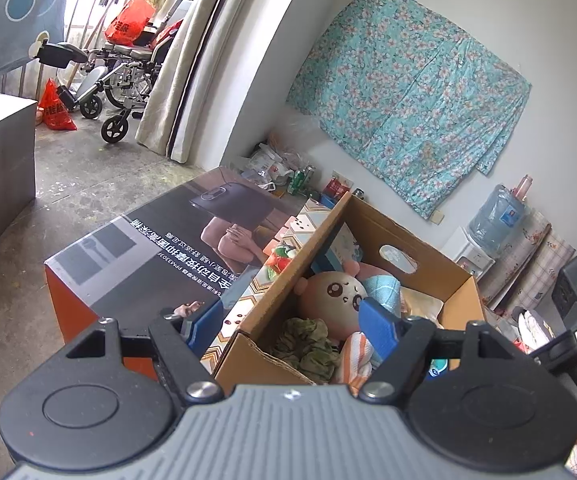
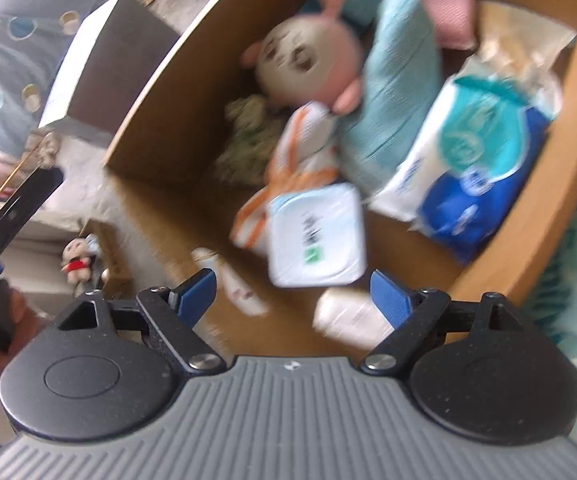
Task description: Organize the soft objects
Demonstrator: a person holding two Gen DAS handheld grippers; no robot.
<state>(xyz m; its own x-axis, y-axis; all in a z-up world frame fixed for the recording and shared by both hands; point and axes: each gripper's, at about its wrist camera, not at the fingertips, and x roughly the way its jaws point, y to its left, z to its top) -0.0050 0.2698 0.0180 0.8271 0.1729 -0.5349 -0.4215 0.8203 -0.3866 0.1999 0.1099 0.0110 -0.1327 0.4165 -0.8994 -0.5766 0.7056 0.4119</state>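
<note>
An open cardboard box [image 1: 420, 252] holds several soft things: a round beige plush toy [image 1: 336, 296], a crumpled green cloth [image 1: 308, 344], an orange-striped cloth [image 1: 358, 356] and a teal knitted piece [image 1: 384, 286]. My left gripper [image 1: 292, 320] hovers open at the box's near corner, holding nothing. The blurred right wrist view looks down into the box [image 2: 160, 120] at the plush toy [image 2: 308, 64], the teal piece [image 2: 396, 92], a blue-and-white tissue pack [image 2: 472, 172] and a white wipes pack [image 2: 316, 236]. My right gripper [image 2: 292, 292] is open just short of the wipes pack, with nothing between its fingers.
The box rests beside a large printed carton [image 1: 148, 248]. A wheelchair [image 1: 120, 80], a grey box [image 1: 0, 160] and a water dispenser [image 1: 496, 220] stand around the room. Cans and bags lie by the wall [image 1: 288, 172]. A small doll [image 2: 78, 258] sits left of the box.
</note>
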